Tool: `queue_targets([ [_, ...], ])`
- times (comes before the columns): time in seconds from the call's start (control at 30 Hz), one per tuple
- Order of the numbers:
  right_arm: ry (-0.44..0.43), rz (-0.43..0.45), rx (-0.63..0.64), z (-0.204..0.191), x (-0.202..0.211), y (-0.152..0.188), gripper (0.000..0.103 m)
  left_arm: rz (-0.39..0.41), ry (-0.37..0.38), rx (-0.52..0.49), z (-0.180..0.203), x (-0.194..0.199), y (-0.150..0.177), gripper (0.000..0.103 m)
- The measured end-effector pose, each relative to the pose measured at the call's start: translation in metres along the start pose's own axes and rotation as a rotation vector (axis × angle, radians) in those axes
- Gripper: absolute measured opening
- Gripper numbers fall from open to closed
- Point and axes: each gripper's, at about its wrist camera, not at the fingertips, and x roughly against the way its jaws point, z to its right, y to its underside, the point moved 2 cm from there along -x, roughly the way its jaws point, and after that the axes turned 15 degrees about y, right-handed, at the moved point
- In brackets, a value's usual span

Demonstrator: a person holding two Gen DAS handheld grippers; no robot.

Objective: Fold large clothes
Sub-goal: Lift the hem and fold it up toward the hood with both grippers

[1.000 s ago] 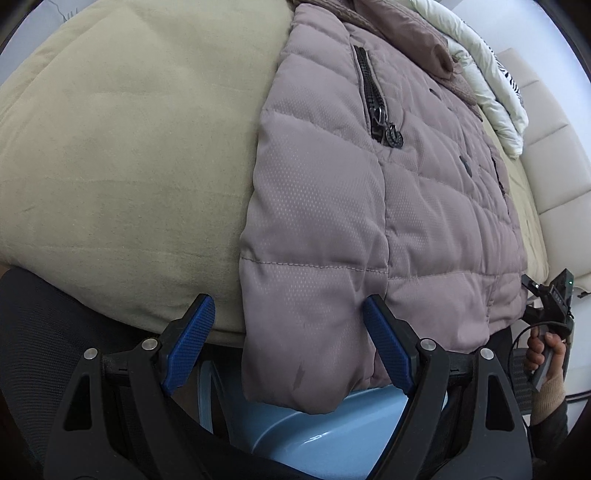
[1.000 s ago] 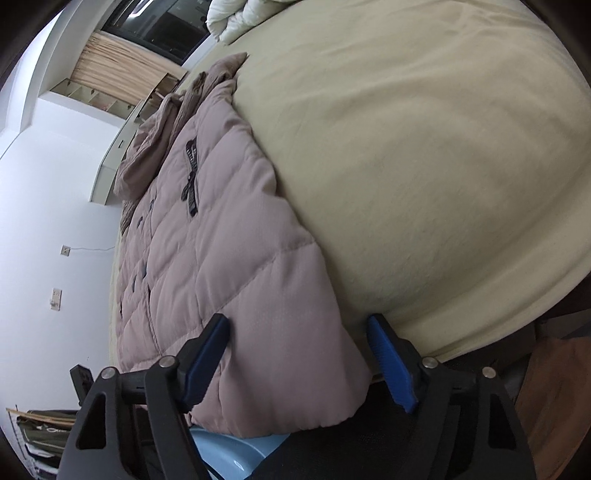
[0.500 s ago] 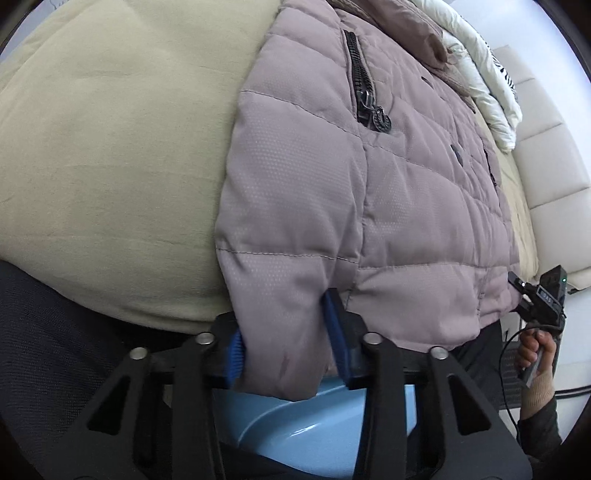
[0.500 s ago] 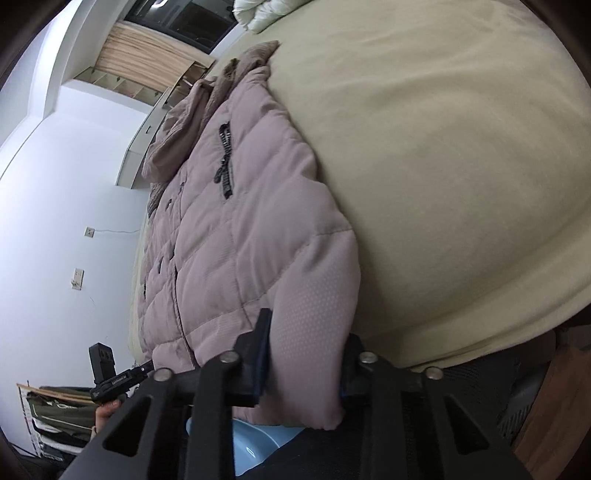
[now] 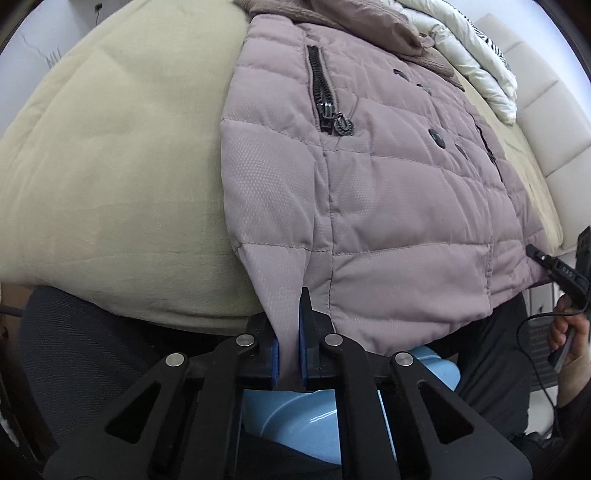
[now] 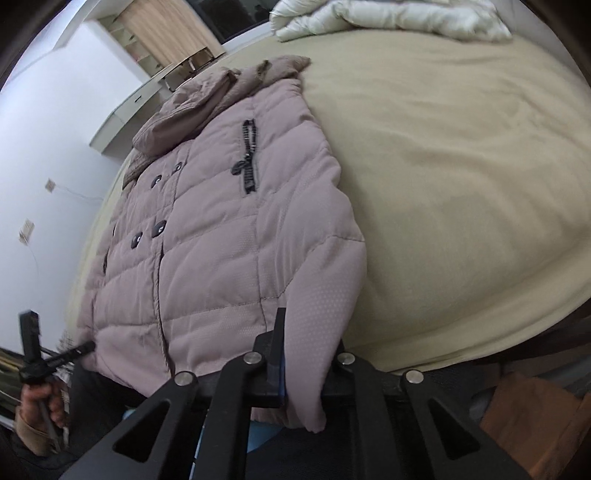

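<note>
Lying flat on the bed, quilted mauve jacket, buttoned.

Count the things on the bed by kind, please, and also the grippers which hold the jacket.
Padded jacket, mauve: 1
White duvet, bunched at the far end: 1
Grippers shut on the jacket's hem, left gripper and right gripper: 2
Total: 4
</note>
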Motion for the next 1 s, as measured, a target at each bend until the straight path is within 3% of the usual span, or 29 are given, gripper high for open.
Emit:
queue_targets([
  [0.13,0.077,0.066,0.11,-0.023,0.025,0.003,0.01,0.006,-0.043,-0.072,0.017,0.018,0.003,0.005],
  [0.27,0.077,0.103,0.173,-0.041,0.048,0.008,0.01,0.011,-0.069,-0.12,0.031,0.033,0.002,0.004],
  [0.43,0.059,0.115,0.192,-0.047,0.067,0.009,0.01,0.013,-0.038,-0.145,0.042,0.061,0.007,0.004],
  [0.53,0.041,0.121,0.16,-0.049,0.073,-0.002,0.01,0.046,0.027,-0.102,0.038,0.082,-0.002,0.004],
  [0.63,-0.015,0.15,0.109,-0.054,0.084,-0.027,0.01,0.103,0.082,-0.063,0.03,0.105,-0.024,0.003],
  [0.77,-0.092,0.226,0.07,-0.059,0.103,-0.07,0.01,0.198,0.085,-0.07,0.033,0.134,-0.063,0.003],
  [1.0,-0.117,0.378,0.049,-0.083,0.111,-0.174,0.01,0.343,0.051,-0.132,0.037,0.171,-0.171,0.003],
])
